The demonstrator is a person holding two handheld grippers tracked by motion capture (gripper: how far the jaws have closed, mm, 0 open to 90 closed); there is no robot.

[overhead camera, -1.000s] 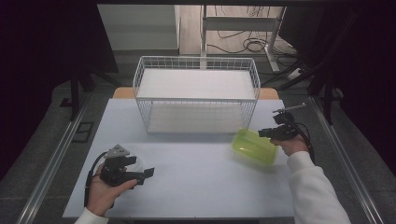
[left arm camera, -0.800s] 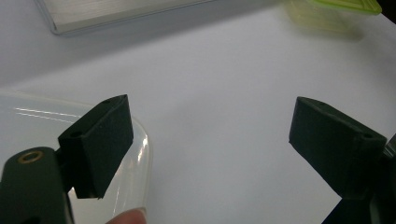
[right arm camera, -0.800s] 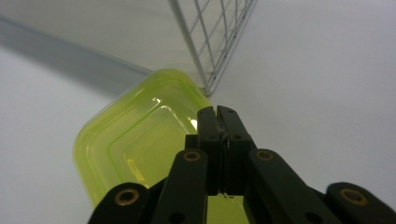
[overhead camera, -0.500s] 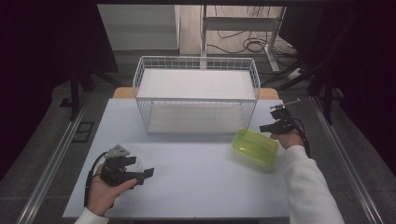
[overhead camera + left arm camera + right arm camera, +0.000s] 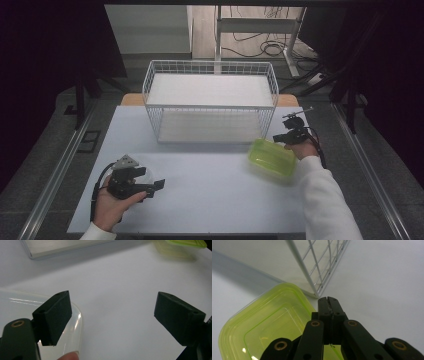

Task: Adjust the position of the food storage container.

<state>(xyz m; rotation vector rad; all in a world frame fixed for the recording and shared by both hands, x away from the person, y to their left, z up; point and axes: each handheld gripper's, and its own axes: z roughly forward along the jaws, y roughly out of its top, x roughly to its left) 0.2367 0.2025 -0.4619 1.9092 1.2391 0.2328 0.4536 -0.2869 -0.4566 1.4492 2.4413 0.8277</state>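
From above we see a green box (image 5: 272,157) on the table (image 5: 210,180) right of the basket (image 5: 210,100), our right gripper (image 5: 291,135) just beside it. Our left gripper (image 5: 112,315) gapes wide beside a clear lid (image 5: 75,322). Our right gripper's (image 5: 327,302) 2 jaws are pressed together on nothing, over the box's (image 5: 262,330) edge.

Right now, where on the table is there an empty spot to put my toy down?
The biggest bare patch is the middle of the white table, between the left hand-held gripper and the green container, in front of the wire basket. The far left corner beside the basket is bare too. It is crowded at the right, where the right hand-held gripper sits by the container and the basket's corner.
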